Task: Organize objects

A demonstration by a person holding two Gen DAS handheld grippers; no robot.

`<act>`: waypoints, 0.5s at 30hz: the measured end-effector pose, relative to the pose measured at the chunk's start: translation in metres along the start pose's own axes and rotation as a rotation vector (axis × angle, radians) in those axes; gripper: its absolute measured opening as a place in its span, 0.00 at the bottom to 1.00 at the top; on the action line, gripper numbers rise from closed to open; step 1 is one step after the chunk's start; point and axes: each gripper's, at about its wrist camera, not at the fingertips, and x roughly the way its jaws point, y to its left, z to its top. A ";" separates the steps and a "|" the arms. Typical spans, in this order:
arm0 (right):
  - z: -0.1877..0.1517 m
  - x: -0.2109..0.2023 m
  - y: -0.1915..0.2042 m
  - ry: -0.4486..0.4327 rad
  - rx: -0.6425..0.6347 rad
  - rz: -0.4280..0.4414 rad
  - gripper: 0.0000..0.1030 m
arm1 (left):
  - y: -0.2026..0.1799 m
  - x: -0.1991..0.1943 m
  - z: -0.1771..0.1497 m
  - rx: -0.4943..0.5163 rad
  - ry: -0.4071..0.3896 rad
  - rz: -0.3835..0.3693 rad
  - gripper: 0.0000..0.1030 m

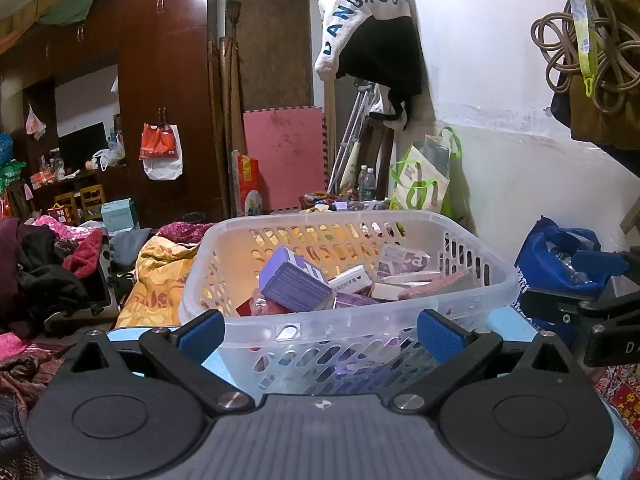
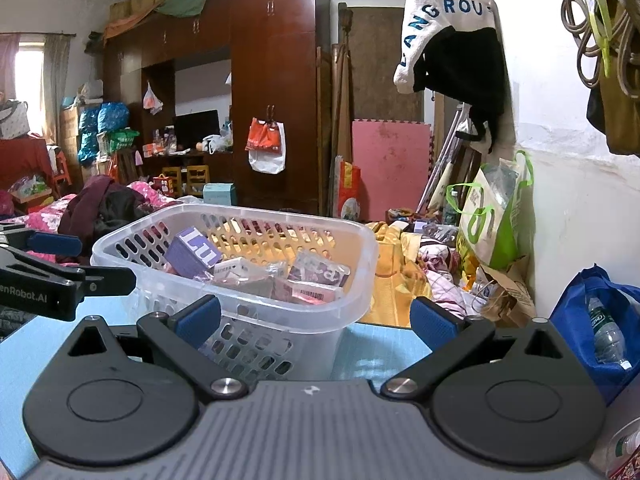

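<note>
Two grippers hover over a blue table [image 2: 384,354], both with jaws spread wide and holding nothing. Left gripper [image 1: 322,336] faces the basket's [image 1: 496,280] near rim head-on, at twelve o'clock, fingers either side of its front wall without touching. Right gripper [image 2: 316,320] sits with the basket [image 2: 360,264] at eleven o'clock; bare tabletop lies between its fingers. Boxes [image 1: 294,284] fill the basket. A blue bag [image 2: 588,320] stands at three o'clock, beside the table edge.

I am seeing a translucent white perforated plastic basket [image 1: 348,320] sitting upright on the light blue tabletop [image 2: 384,354], holding a tilted purple cardboard box [image 1: 294,280] among flatter jumbled packets [image 2: 312,290].
</note>
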 end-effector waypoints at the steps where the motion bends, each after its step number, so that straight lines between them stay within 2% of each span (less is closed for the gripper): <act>1: 0.000 0.000 0.000 -0.002 -0.002 0.000 1.00 | 0.000 0.000 0.000 0.000 0.000 0.000 1.00; 15: -0.001 0.001 -0.005 -0.003 0.014 -0.002 1.00 | -0.003 0.002 -0.001 0.007 0.007 0.002 1.00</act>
